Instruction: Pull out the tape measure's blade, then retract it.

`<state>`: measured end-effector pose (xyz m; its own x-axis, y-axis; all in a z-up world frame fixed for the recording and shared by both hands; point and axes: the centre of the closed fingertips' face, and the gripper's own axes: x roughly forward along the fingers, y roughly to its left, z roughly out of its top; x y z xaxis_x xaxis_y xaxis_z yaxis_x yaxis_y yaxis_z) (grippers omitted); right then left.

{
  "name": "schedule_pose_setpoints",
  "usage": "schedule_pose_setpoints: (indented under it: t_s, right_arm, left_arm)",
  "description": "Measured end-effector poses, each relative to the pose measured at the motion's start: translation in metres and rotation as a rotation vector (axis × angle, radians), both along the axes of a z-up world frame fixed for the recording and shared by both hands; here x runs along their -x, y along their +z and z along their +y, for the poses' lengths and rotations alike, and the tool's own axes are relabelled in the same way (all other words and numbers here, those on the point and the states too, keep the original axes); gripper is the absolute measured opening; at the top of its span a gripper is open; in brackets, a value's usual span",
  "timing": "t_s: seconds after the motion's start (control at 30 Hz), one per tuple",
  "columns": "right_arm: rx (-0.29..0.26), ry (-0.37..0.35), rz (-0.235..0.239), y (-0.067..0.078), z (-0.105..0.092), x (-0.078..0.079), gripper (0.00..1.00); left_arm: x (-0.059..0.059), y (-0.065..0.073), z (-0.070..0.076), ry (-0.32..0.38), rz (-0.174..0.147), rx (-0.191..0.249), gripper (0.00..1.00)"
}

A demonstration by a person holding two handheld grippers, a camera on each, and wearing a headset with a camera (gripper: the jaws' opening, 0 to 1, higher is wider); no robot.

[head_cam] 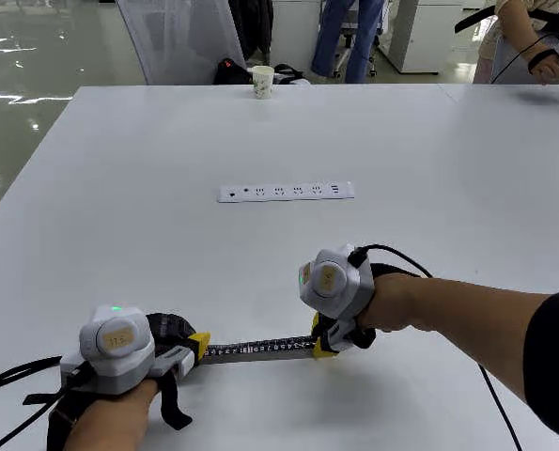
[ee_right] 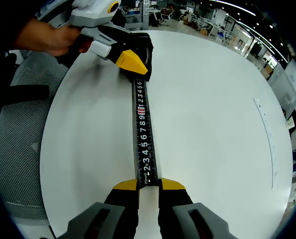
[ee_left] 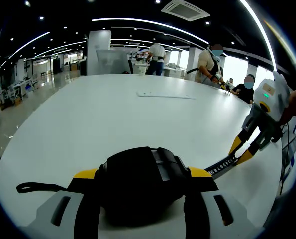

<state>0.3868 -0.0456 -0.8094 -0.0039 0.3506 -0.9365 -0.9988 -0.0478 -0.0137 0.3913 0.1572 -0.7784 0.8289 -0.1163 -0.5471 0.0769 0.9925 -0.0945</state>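
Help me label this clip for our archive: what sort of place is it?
Probably an open-plan office or lab: a large white table with a power strip on it, a mesh chair beside it, and long ceiling lights overhead, with other people working nearby.

The left gripper's (ee_left: 143,174) jaws clamp the black tape measure (ee_left: 140,191) on the white desk (ee_left: 113,119), and a strap (ee_left: 38,187) trails off to its left. The blade (ee_left: 221,166) runs right to the right gripper (ee_left: 240,152), whose yellow-tipped jaws pinch its end. A power strip (ee_left: 166,94) lies toward the desk's far edge.
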Motion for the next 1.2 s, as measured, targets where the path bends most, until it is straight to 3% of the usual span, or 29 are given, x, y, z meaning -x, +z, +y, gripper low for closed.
schedule_pose_setpoints:
  t_s: [1.2]
  right_arm:
    - [0.012,-0.010,0.006,-0.001,0.012,0.001,0.11]
  left_arm:
    - [0.000,0.000,0.000,-0.001,0.006,0.003,0.63]
